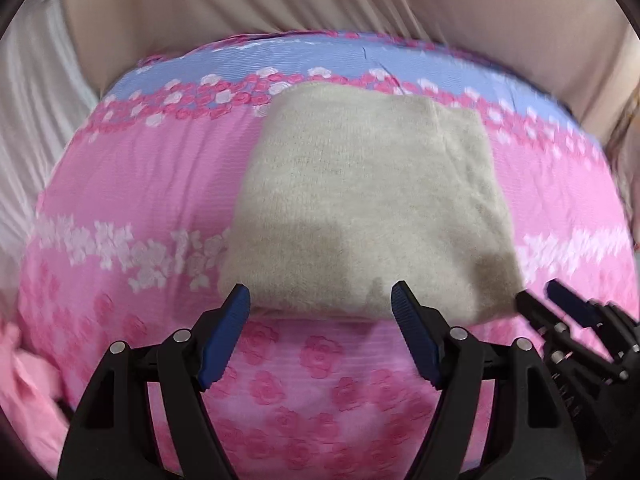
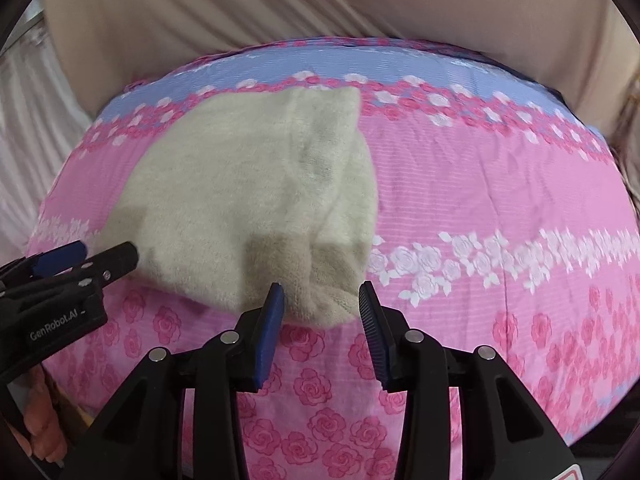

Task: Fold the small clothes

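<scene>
We see the folded beige garment (image 1: 368, 204) lying flat on the pink rose-print bedspread (image 1: 132, 184), toward its blue-banded far side. Our left tool (image 1: 320, 304) stands wide apart over the garment's near edge, pads clear of the cloth. Our right tool (image 2: 322, 300) is partly apart at the garment's near right corner, the fabric lying between its blue pads (image 2: 272, 328) but unclamped. Beige curtains (image 2: 280, 0) hang behind.
</scene>
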Motion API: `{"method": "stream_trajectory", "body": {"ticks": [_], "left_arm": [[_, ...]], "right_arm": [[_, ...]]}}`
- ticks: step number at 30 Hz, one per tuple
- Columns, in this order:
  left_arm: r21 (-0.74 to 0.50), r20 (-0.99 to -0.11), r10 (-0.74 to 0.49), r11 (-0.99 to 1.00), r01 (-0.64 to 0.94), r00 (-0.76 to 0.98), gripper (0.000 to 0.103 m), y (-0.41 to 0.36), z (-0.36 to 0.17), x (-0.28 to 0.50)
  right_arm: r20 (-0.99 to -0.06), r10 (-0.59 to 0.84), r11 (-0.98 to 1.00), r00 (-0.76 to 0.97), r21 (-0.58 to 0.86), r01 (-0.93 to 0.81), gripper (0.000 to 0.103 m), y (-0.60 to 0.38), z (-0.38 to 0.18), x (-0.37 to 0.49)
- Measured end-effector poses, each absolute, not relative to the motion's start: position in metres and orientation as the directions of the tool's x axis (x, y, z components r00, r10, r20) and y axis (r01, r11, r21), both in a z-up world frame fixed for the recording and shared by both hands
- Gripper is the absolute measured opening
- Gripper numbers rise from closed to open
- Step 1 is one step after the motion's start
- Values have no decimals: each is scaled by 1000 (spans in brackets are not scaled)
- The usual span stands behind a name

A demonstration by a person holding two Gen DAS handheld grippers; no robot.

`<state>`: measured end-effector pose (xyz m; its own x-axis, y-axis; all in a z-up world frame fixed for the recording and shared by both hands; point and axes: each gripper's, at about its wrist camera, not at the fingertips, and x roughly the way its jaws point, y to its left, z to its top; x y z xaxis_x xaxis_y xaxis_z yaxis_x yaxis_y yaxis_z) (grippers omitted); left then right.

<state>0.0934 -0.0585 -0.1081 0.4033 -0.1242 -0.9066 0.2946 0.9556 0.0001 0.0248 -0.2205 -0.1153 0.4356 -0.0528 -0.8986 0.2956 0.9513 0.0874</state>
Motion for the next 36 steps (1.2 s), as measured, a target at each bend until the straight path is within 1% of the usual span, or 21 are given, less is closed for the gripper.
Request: {"method": "stream_trajectory", "body": {"ticks": [1,3,6,8,10,13,30,34,36], "left_arm": [[5,-901,-129,952,307,415,71,-57,-105,94],[14,-888,-141,943,332,438,71,-56,-99,96],[7,-884,-151,942,336,441,71,-55,-98,102],[6,-881,-154,941,337,447,71,-55,-97,103],[14,-879,-152,939,343,452,71,-57,-97,103],[4,-872,-160,943,333,463,71,-56,-94,103],[22,-874,-116,961,275,472,71,-50,-97,98],[17,-866,-120,963,268,486,71,-51,-94,95],[-3,-863,-140,962,273,485,71,-52,-92,93]], "right_arm": [[-898,-50,948,437,95,303,39,-219,-115,25],[-897,-81,950,435,63,307,39,-216,-114,26],[-890,-99,944,445,57,324,39,-216,-111,25],[-888,-105,943,448,54,328,42,-216,-110,24],[-890,-103,943,444,55,329,42,-218,-111,25],[-887,-105,948,449,47,316,42,-218,-109,27],[-886,-85,961,456,47,272,43,-212,-107,28],[-885,-85,961,458,48,273,44,-211,-106,27],[-885,-86,960,457,49,275,44,-211,-106,27]]}}
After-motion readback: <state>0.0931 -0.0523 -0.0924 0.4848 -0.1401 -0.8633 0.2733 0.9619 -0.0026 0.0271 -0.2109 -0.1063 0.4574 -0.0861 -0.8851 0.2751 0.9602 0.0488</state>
